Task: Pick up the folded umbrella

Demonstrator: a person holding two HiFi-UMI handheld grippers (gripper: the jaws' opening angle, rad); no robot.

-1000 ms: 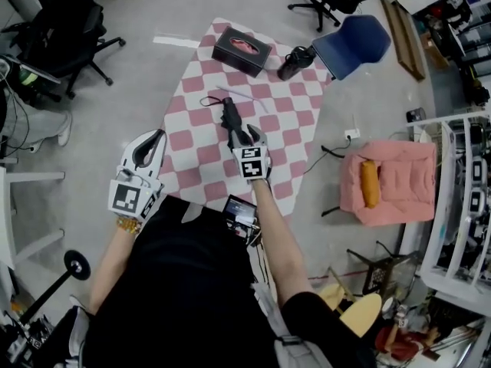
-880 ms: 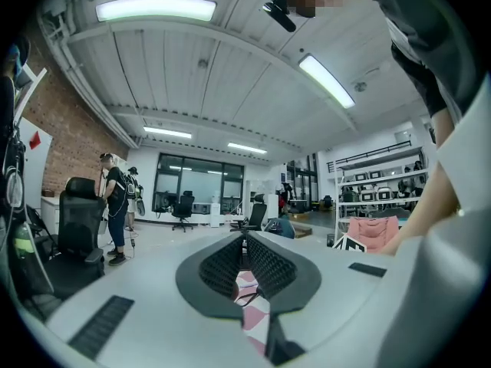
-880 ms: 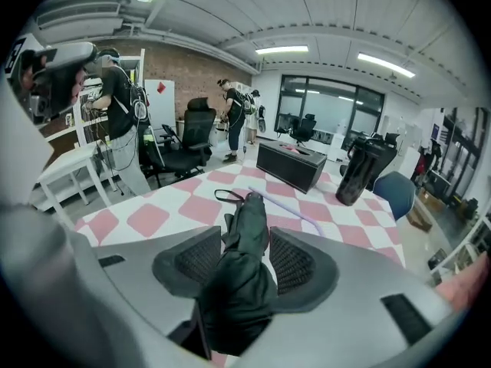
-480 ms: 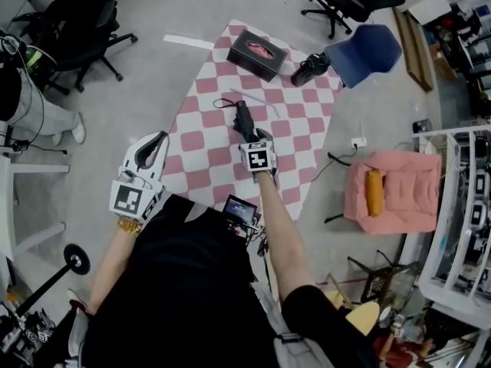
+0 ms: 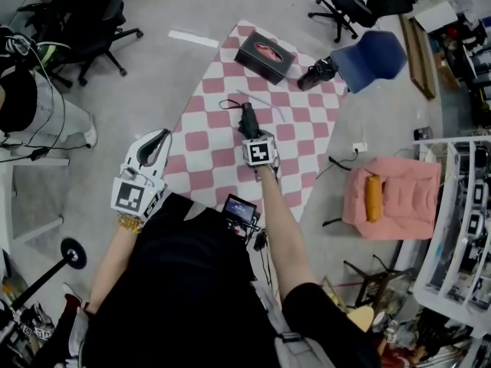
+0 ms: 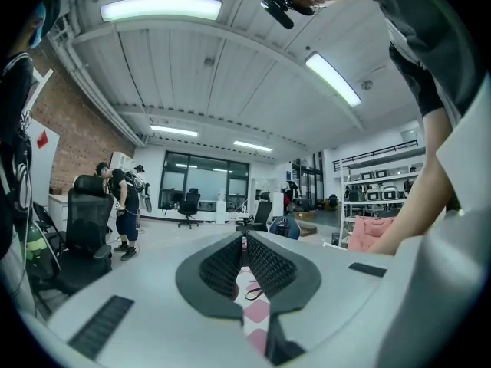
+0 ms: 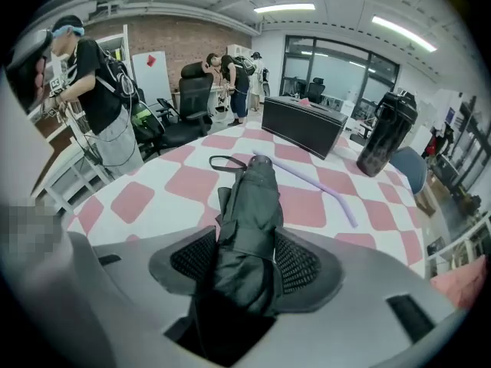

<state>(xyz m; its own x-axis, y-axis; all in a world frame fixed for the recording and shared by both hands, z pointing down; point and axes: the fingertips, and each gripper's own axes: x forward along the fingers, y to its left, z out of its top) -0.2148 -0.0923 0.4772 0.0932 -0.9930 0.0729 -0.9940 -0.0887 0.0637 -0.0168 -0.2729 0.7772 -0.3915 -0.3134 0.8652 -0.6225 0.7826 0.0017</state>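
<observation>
Open-plan lab, grey floor, office chairs round the edges. Table [image 5: 207,140] in the middle, under a pink-and-white checked cloth.

Progress: I'd call it pre-grasp, nothing lifted yet.
- Folded umbrella [image 5: 248,118] is lying flat on the cloth near table centre, strap end pointing to 12 o'clock.
- My right gripper [image 5: 252,134] is angled down onto its near end. The fingers [image 7: 192,259] have just been opening and stand wide apart, one either side of the umbrella. I don't see them clamped on it.
- Left gripper [image 5: 156,140] is off the table's 8 o'clock edge, held level, fingers [image 6: 222,263] together on nothing.
- Left to do: close the right fingers on it, then lift.

Writing: none I can read.
- Black box [image 5: 264,55] at 12 o'clock of the umbrella has a pinkish picture on the lid but no legible text.
- Dark bottle [image 5: 316,73] at 1 o'clock, no label visible.
- Each gripper's cube carries only a square marker pattern.
</observation>
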